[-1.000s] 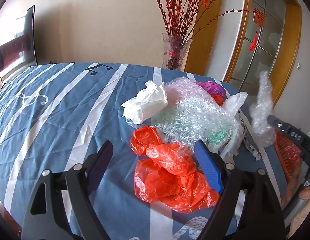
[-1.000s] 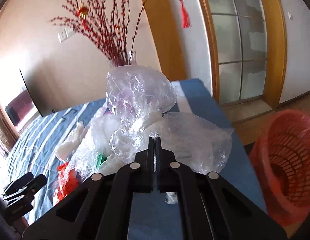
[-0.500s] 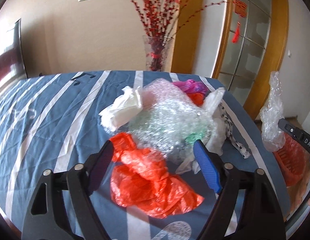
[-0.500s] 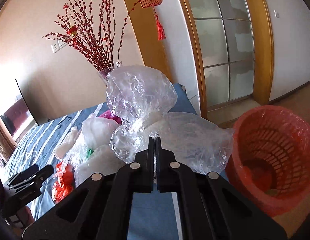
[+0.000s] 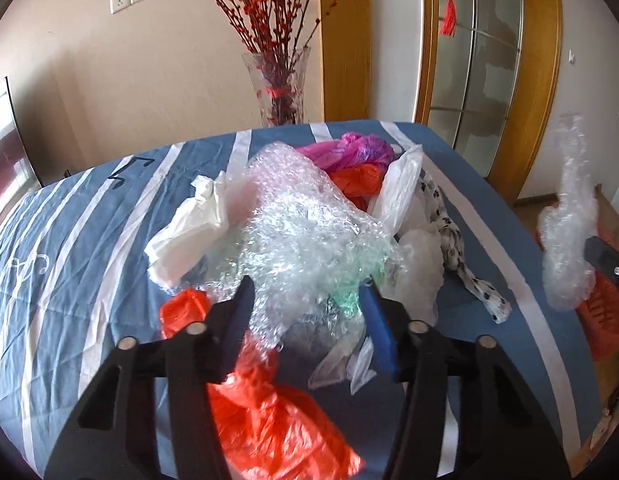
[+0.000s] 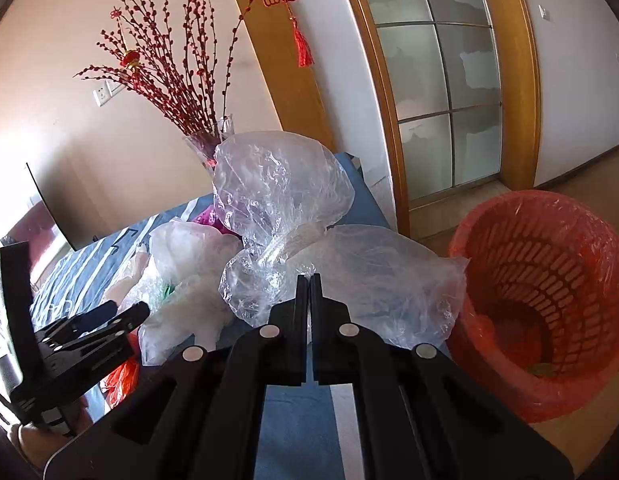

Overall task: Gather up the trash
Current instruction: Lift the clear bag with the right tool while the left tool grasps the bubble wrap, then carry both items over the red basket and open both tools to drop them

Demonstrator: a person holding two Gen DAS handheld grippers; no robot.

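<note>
A heap of trash lies on the blue striped table (image 5: 89, 240): clear bubble wrap (image 5: 305, 232), a white bag (image 5: 189, 224), an orange bag (image 5: 269, 412), a pink bag (image 5: 349, 148). My left gripper (image 5: 307, 300) is open just above the bubble wrap and the orange bag. My right gripper (image 6: 308, 280) is shut on a clear plastic bag (image 6: 285, 196), held up past the table's right edge, left of the orange basket (image 6: 549, 300). That clear bag also shows in the left wrist view (image 5: 569, 232).
A glass vase with red branches (image 5: 279, 88) stands at the table's far edge. A spotted cloth strip (image 5: 465, 256) lies right of the heap. The basket stands on the floor by a glass door (image 6: 441, 92). The left gripper also shows in the right wrist view (image 6: 125, 312).
My left gripper has moved forward and right, closer over the heap. My right gripper has carried the clear bag to the right, toward the orange basket.
</note>
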